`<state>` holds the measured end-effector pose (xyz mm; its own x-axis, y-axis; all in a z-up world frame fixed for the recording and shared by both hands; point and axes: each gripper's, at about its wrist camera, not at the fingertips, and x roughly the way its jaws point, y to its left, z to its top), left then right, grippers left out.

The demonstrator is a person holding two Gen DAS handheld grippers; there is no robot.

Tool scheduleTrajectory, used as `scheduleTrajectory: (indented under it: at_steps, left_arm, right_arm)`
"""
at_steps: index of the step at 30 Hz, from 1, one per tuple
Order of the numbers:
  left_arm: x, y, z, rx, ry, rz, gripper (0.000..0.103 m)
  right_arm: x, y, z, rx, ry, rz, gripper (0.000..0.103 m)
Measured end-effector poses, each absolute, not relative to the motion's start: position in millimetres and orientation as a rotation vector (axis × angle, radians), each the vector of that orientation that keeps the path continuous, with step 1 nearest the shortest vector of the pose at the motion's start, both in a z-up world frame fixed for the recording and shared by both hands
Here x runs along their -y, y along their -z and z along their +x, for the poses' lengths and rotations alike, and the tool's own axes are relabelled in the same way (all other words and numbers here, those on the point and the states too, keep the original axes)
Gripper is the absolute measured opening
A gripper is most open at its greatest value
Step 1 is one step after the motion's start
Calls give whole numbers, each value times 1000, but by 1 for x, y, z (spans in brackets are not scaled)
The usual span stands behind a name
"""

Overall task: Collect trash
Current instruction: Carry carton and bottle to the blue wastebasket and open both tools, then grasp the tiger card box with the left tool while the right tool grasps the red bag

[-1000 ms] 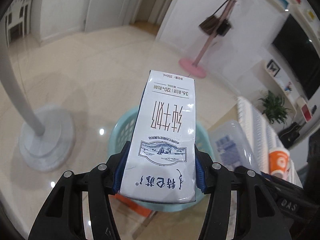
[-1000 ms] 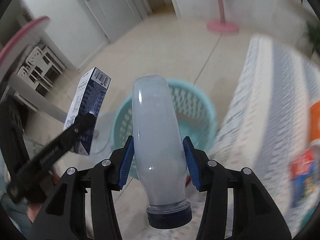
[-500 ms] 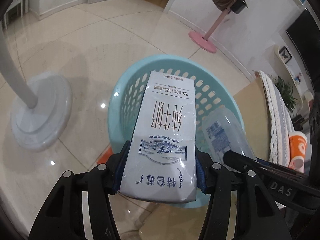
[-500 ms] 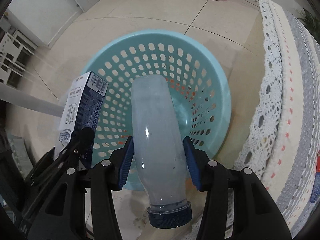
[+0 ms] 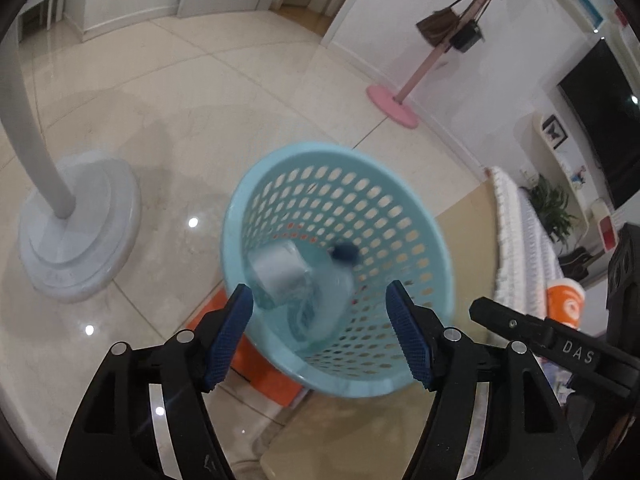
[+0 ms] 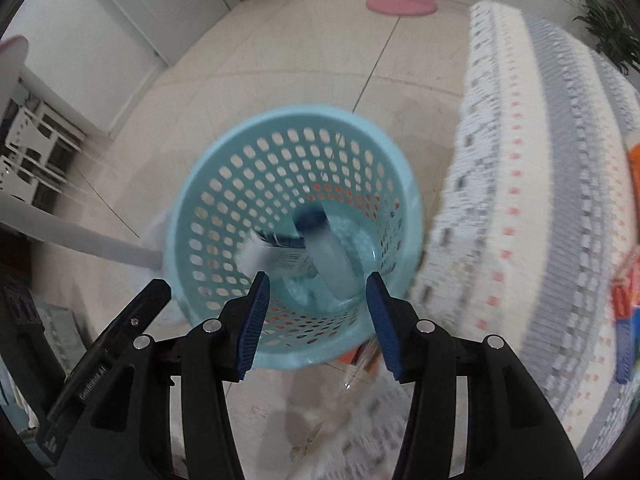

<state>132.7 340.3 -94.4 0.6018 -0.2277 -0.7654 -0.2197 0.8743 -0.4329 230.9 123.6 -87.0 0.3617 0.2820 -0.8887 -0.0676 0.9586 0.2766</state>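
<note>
Left gripper (image 5: 320, 336), black w/ blue ribbed pads, hangs over the round light-blue perforated plastic basket (image 5: 424, 248); jaws wide and opening, nothing pinched between them. Right gripper (image 6: 316, 320), same build, is spread at a middling gap w/ nothing between its pads, also above the basket (image 6: 208, 184).

Both trash items lie inside the basket, blurred. White-and-blue milk carton (image 5: 280, 276) sits at approx 8 o'clock on the basket floor in the left wrist view. Clear plastic bottle w/ dark blue cap (image 5: 324, 300) lies beside it, touching, cap toward 12 o'clock. In the right wrist view the carton (image 6: 264, 254) is at 9 o'clock from the bottle (image 6: 332, 260).

Basket stands on glossy beige floor tiles (image 5: 160, 120). White round stand base w/ curved pole (image 5: 76, 240) is at 9 o'clock of the basket, apart. Pink stand base (image 5: 394, 106) at approx 1 o'clock, well apart. White knitted cover (image 6: 540, 200) at 3 o'clock, just beside the basket.
</note>
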Motion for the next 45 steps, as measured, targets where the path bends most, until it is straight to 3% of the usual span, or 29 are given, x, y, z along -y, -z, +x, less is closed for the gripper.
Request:
scheduleTrajectory:
  at_steps: [12, 19, 21, 27, 35, 45]
  left_arm:
    - [-234, -30, 94, -723, 224, -425, 68]
    - [-117, -46, 81, -739, 368, -302, 81]
    - [-82, -36, 82, -775, 369, -257, 83]
    - [-15, 14, 107, -941, 345, -246, 83]
    - [19, 67, 139, -1044, 220, -226, 83]
    - [55, 93, 138, -1057, 178, -92, 83]
  right_arm:
    - [-12, -56, 119, -718, -164, 127, 47]
    - [99, -80, 40, -560, 24, 103, 47]
    - [127, -75, 20, -538, 76, 123, 55]
    - [192, -28, -27, -554, 236, 149, 66]
    - [225, 49, -42, -677, 257, 253, 71]
    - [222, 72, -25, -733, 193, 307, 78]
